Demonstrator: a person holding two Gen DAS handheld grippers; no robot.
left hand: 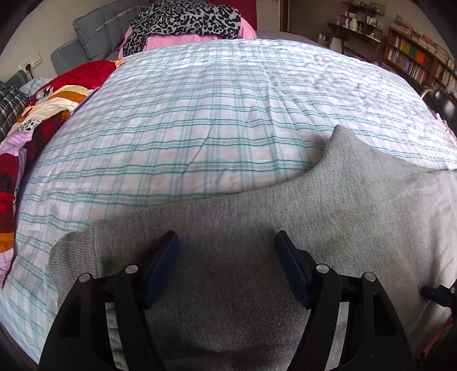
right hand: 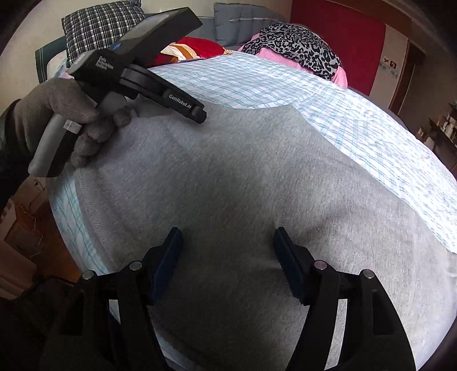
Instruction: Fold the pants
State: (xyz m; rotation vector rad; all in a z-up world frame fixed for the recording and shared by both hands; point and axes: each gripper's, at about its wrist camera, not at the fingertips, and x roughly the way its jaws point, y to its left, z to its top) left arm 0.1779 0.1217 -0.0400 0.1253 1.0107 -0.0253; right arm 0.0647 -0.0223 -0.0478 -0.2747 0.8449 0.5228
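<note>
Grey pants (left hand: pixel 285 228) lie flat on a plaid bed sheet (left hand: pixel 185 128) near the bed's front edge. They also fill the right wrist view (right hand: pixel 242 185). My left gripper (left hand: pixel 227 242) hovers just over the grey fabric, jaws wide open and empty. My right gripper (right hand: pixel 228 237) is also open and empty above the pants. In the right wrist view the left gripper's body (right hand: pixel 137 65) shows at upper left, held by a gloved hand (right hand: pixel 57 114) over the pants' left end.
A red patterned quilt (left hand: pixel 42 108), a leopard-print cloth (left hand: pixel 182 20) on pink bedding and grey cushions (left hand: pixel 100 31) lie along the bed's far side. A checked pillow (right hand: pixel 100 25) sits at the back. Bookshelves (left hand: pixel 414 54) stand at right. Wooden floor (right hand: pixel 25 217) lies beyond the bed's left edge.
</note>
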